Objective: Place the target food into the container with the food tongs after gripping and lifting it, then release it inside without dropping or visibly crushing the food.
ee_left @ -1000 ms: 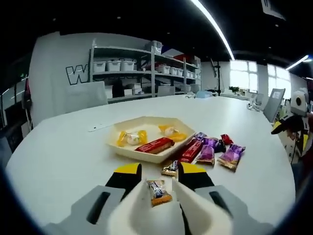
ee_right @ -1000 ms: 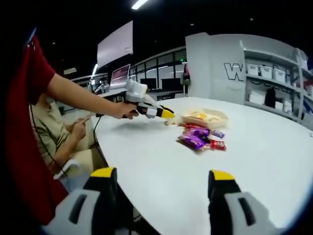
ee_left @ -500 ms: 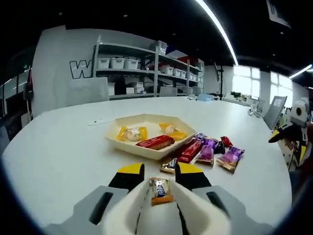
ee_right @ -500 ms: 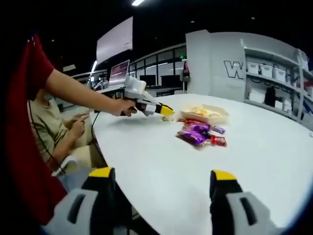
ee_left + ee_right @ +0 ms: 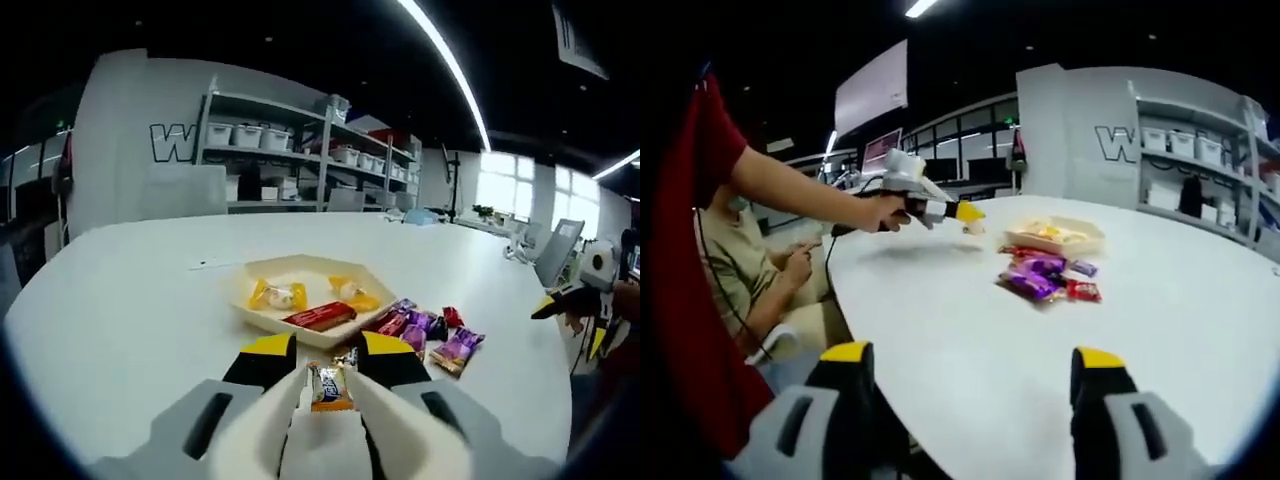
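While a small wrapped candy (image 5: 325, 384) is being pinched in the tongs (image 5: 322, 425) by the left hand-held gripper (image 5: 325, 352), short of the tray (image 5: 262, 310), carrying over its rim is being called for next

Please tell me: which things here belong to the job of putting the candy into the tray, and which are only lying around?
Belong to the job:
left gripper, with its white tongs
wrapped candy held in the tongs
cream tray

Only lying around:
loose purple and red candies beside the tray
shelves with bins
right gripper, open and idle
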